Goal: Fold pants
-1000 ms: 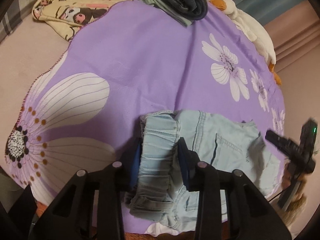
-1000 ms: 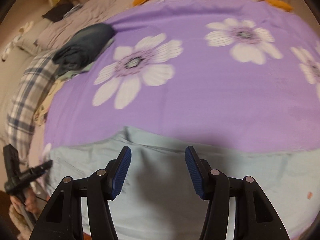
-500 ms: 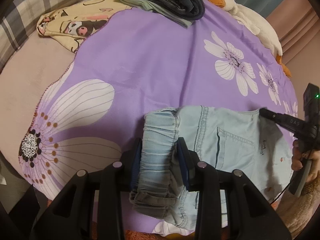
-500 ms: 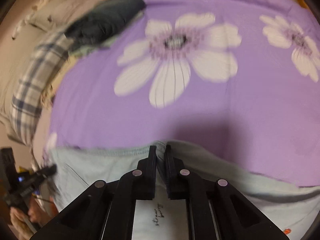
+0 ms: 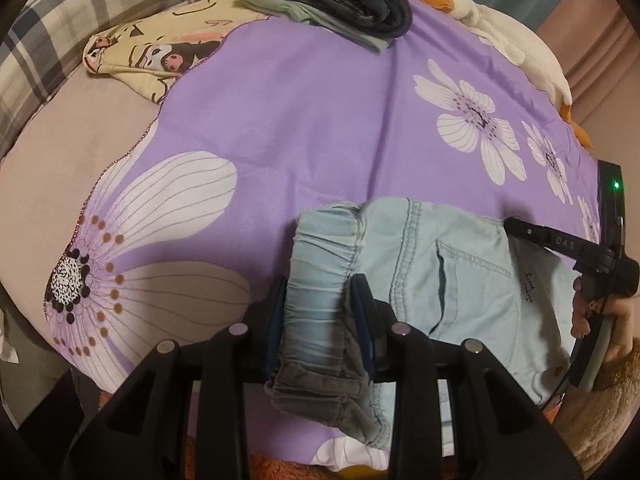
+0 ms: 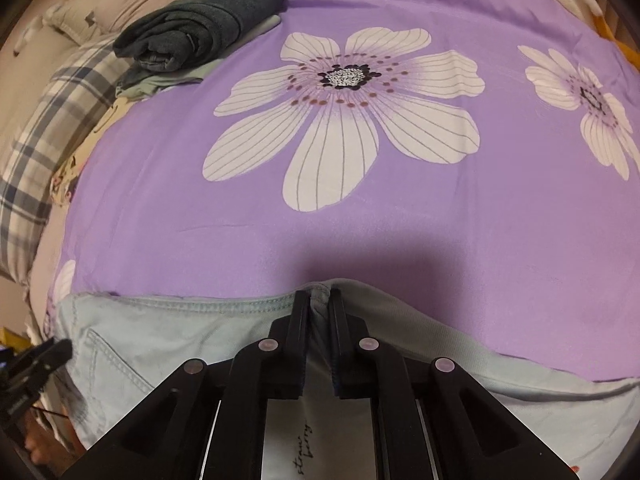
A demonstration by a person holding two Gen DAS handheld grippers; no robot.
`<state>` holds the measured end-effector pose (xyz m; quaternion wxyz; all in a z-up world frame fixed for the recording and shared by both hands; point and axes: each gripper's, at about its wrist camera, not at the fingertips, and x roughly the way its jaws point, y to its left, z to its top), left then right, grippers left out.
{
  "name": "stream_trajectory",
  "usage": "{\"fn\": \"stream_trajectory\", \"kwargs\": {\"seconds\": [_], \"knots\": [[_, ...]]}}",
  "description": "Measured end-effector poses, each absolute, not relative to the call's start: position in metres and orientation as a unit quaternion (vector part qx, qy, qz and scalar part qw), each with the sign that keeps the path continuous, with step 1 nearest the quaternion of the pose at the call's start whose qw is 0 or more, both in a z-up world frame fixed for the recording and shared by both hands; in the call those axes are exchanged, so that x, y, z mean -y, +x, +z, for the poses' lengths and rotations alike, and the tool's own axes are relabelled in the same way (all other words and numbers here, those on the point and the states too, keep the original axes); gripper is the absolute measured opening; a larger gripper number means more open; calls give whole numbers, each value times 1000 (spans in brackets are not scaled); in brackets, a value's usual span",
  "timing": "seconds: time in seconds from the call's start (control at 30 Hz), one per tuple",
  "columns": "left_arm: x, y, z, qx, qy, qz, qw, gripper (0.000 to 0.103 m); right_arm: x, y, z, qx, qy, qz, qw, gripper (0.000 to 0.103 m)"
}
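Light blue denim pants (image 5: pixel 448 276) lie at the near edge of a purple flowered bedspread (image 5: pixel 304 112). My left gripper (image 5: pixel 320 308) is shut on the gathered elastic waistband (image 5: pixel 320 264) at the pants' left end. My right gripper (image 6: pixel 319 300) is shut on a pinch of the pants' far edge (image 6: pixel 224 308). The right gripper also shows in the left wrist view (image 5: pixel 516 228), held by a hand over the pants' right side. The left gripper shows at the left edge of the right wrist view (image 6: pixel 60 350).
A stack of folded dark jeans and green cloth (image 5: pixel 344 4) lies at the far side. A yellow cartoon garment (image 5: pixel 160 48) and a plaid pillow (image 5: pixel 60 20) lie at the far left. A white plush goose (image 5: pixel 516 36) lies along the far right edge.
My right gripper moved forward to the pants' far edge and shut on the fabric. My left gripper kept its hold on the waistband and pulled back slightly.
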<state>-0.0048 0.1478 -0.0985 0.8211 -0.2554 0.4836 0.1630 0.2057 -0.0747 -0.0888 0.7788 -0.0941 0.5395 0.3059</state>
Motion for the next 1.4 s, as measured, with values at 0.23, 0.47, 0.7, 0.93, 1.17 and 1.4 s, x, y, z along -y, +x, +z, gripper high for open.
{"fn": "stream_trajectory", "kwargs": {"seconds": [0.23,0.47,0.7,0.93,1.17,1.4], "knots": [[-145,-7,-97,-483,-251,172,821,35,72,205,-91,-534,-88,304,784,9],[-141,-16,-97,-486,-246,173,821,34,70,199,-90,-523,-106,297,792,9],[-139,-18,-98,-484,-245,174,822,35,67,199,-91,-519,-111,293,795,9],[-143,-21,-99,-482,-253,173,821,41,67,199,-91,-517,-110,293,797,9],[-145,-25,-100,-482,-263,169,819,43,67,200,-92,-516,-110,292,798,9],[-144,-24,-100,-483,-264,168,818,43,68,201,-93,-516,-106,293,798,9]]}}
